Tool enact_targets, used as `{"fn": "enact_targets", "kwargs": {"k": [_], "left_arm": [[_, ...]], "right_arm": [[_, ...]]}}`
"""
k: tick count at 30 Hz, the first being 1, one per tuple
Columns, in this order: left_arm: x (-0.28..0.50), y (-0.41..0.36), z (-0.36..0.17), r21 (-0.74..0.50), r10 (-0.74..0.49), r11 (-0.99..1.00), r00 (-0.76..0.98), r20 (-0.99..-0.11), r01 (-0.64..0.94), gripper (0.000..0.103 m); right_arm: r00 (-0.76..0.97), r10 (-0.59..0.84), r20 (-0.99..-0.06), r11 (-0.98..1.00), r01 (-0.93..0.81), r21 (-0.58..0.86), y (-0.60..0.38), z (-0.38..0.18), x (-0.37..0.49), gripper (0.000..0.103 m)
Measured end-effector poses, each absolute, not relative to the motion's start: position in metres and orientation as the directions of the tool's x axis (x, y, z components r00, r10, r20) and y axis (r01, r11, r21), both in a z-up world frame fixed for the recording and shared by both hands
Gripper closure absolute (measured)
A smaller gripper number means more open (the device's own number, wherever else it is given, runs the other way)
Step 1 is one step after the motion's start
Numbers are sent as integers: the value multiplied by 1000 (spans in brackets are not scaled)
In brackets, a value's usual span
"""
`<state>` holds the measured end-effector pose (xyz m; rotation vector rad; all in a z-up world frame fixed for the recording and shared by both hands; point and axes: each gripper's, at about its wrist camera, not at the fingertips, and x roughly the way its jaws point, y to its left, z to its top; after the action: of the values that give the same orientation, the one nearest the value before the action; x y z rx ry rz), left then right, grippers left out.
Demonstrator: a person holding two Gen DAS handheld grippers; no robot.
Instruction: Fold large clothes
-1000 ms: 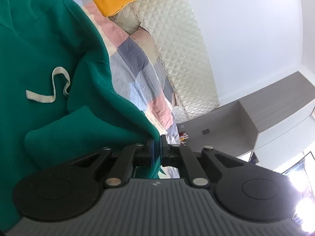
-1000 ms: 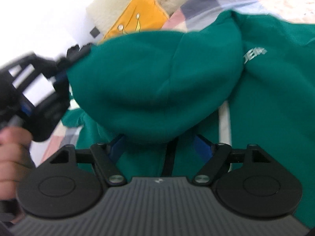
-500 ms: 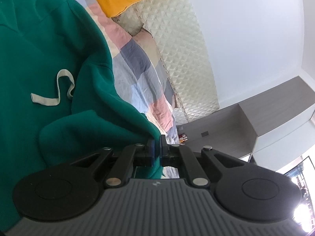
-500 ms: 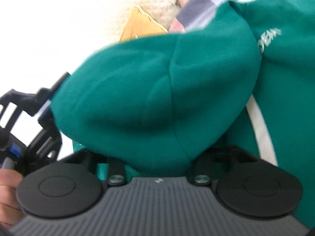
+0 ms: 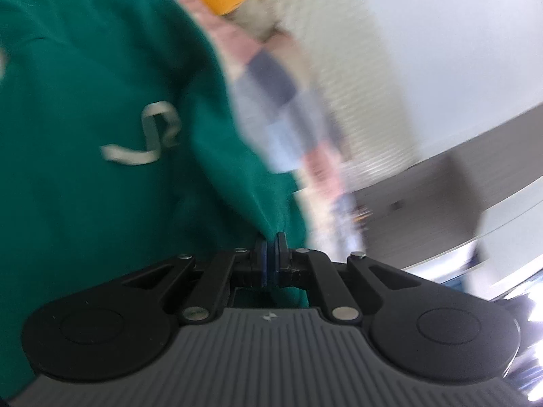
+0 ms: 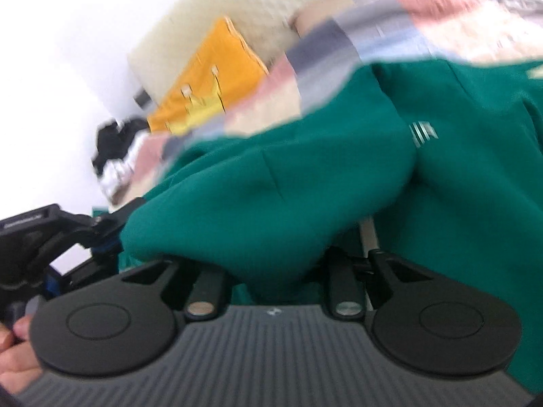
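Bedroom: we see a checked quilt [image 6: 342, 51] on a bed against a white wall, with a yellow pillow [image 6: 207, 81] at the quilt's far end. The green hoodie [image 5: 85, 101] lies on the quilt, and its white drawstring [image 5: 149, 135] curls on the chest. Our left gripper [image 5: 271, 254] is pinched tight on the hoodie's edge. Our right gripper [image 6: 275, 271] has a thick green fold bunched between its jaws, which are easing open slightly; the fabric hides the pads. A hand [image 6: 13, 356] is in view low left of the hoodie.
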<state>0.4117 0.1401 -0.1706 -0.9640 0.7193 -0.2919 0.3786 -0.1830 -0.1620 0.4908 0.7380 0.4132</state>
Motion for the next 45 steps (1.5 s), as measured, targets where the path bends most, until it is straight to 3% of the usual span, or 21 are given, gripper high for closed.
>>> {"fn": "enact_targets", "kwargs": {"k": [1,3,7,9,10,11,13,20,24,27,29,32,38,45], "left_arm": [[409,139,-176,-811,-520,576,718,-462,-104,98],[404,136,-183,-777,-504,613,687,-524,-143,98],[404,128,-183,-687,-437,707,660,-611,-168,96],[402,123,-179,-645,-403,746,660,-634,-164,82],[401,122,-175,-618,-377,769,664,-646,-164,67],[399,121,-173,-604,-362,781,674,-644,-158,60],[393,118,-162,-578,-338,807,707,-621,-122,60],[380,112,-138,-532,-328,846,800,-503,12,60],[382,104,-136,-534,-365,843,804,-470,71,60],[385,92,-145,-510,-390,854,772,-502,100,62],[388,82,-151,-467,-392,876,743,-542,121,75],[398,63,-167,-383,-352,916,691,-631,118,85],[411,53,-197,-301,-284,951,605,-744,75,87],[401,57,-181,-324,-282,944,648,-707,57,86]], "right_arm": [[654,516,-553,814,-172,556,-185,-165,375,74],[626,498,-600,830,-142,540,-188,-170,366,56],[613,497,-614,835,-146,530,-195,-161,345,53],[619,494,-610,840,-159,518,-197,-155,337,51],[622,492,-609,845,-173,506,-198,-152,334,51],[628,488,-606,852,-189,489,-199,-147,330,51],[653,474,-590,864,-216,455,-201,-138,329,51],[731,492,-473,858,-313,408,-210,-101,325,51],[738,524,-424,830,-330,450,-214,-97,329,51],[733,502,-459,853,-335,400,-205,-111,337,52],[701,495,-514,862,-320,394,-199,-127,347,56],[656,494,-571,868,-331,371,-188,-146,356,60],[589,481,-649,876,-292,384,-181,-181,368,60],[586,479,-653,874,-256,412,-185,-170,363,60]]}}
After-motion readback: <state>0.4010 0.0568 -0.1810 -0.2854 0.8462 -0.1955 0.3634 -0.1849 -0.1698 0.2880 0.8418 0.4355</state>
